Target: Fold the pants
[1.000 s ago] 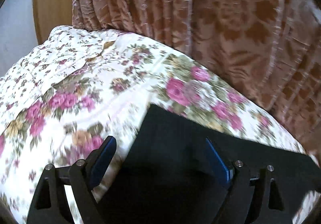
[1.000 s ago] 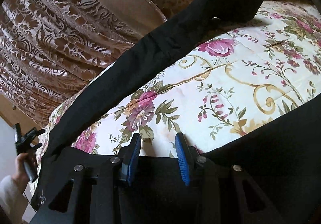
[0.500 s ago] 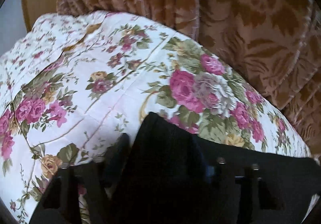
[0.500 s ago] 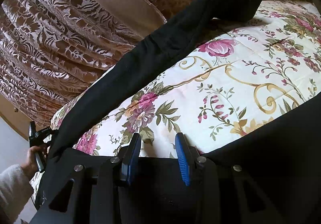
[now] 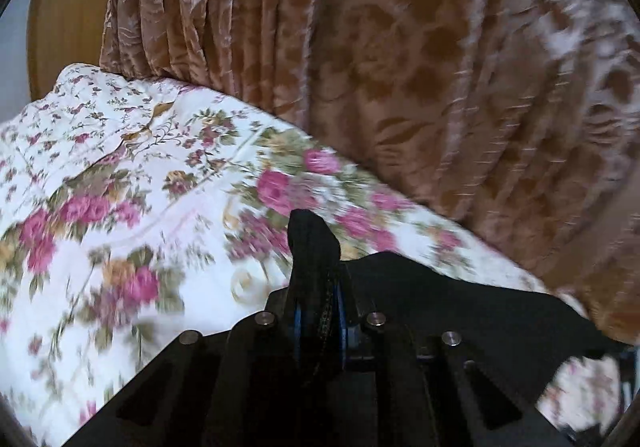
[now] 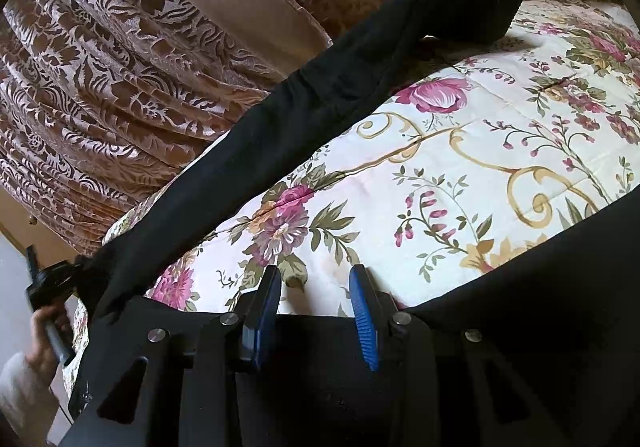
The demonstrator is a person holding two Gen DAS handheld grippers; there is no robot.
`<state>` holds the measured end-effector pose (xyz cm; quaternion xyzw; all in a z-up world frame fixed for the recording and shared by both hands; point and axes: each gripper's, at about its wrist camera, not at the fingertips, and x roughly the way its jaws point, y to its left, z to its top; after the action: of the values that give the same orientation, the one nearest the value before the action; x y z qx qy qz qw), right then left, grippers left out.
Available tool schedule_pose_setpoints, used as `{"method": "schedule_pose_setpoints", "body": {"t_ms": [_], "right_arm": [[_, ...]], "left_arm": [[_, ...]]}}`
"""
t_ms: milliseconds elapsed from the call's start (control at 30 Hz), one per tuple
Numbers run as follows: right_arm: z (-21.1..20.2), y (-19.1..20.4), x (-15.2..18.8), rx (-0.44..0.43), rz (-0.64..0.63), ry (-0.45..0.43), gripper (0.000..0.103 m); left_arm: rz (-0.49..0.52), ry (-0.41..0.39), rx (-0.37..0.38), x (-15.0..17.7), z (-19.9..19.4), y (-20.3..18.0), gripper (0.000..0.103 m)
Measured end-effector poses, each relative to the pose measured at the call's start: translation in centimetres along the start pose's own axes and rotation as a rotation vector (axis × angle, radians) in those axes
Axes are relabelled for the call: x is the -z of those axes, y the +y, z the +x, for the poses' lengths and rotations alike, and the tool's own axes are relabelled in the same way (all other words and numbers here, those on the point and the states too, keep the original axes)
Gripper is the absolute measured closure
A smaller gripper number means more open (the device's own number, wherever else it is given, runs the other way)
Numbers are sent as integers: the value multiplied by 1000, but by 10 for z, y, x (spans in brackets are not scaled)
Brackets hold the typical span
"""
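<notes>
- Our left gripper (image 5: 318,311), a black frame with blue pads, has just been closing, and its jaws now pinch a bunched fold of the black fabric pants (image 5: 314,243). The fold stands up between the two pads.
- From this fold the black cloth runs to the right and lies on the white quilted bedspread with pink roses (image 5: 120,183). The left wrist view is blurred here, so the edge of the cloth is not sharp.
- Our right gripper (image 6: 316,303) has its two blue pads apart. Between the tips we see only bedspread (image 6: 460,175); black cloth lies under the frame, but we cannot tell whether the pads press on it.
- In the right wrist view one long black leg of the pants (image 6: 280,135) stretches from the lower left up to the far right, where its end curls over and hangs raised above the bedspread. More black cloth fills the lower right corner.
- At the far left of that view we see a hand (image 6: 48,331) with a light sleeve holding the left gripper's handle, at the end of the leg.
- Behind the bed hangs one brown curtain with a leaf pattern (image 5: 400,67), in many folds, touching the far edge of the bedspread.
- We count two grippers, one pair of pants, one bedspread, one curtain.
</notes>
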<state>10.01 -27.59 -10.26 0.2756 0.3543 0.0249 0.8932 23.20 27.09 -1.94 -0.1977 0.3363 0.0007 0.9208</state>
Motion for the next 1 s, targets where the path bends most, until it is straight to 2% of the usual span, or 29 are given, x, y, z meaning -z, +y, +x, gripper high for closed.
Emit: {"method": "schedule_pose_setpoints", "body": {"t_ms": [133, 267, 433, 533, 600, 700, 800, 833, 1000], "right_arm": [[-1, 0, 0, -4, 5, -2, 67], [-1, 0, 1, -3, 7, -1, 67], [-1, 0, 0, -4, 6, 0, 67], [0, 0, 1, 0, 5, 1, 67], [0, 2, 1, 11, 1, 5, 67], [4, 11, -1, 74, -33, 37, 67], [11, 43, -8, 218, -165, 105, 62], [13, 54, -11, 233, -197, 111, 61], [25, 119, -46, 72, -222, 133, 56]], "left_arm": [[-2, -40, 65, 39, -53, 0, 90], [-87, -52, 112, 85, -87, 13, 90], [-167, -34, 109, 133, -91, 27, 91], [-224, -41, 104, 150, -82, 37, 90], [-222, -43, 98, 159, -75, 39, 90], [-214, -80, 104, 165, -76, 38, 90], [-225, -98, 130, 168, -80, 41, 90], [-238, -101, 146, 169, -80, 44, 90], [-247, -107, 160, 170, -79, 46, 90]]}}
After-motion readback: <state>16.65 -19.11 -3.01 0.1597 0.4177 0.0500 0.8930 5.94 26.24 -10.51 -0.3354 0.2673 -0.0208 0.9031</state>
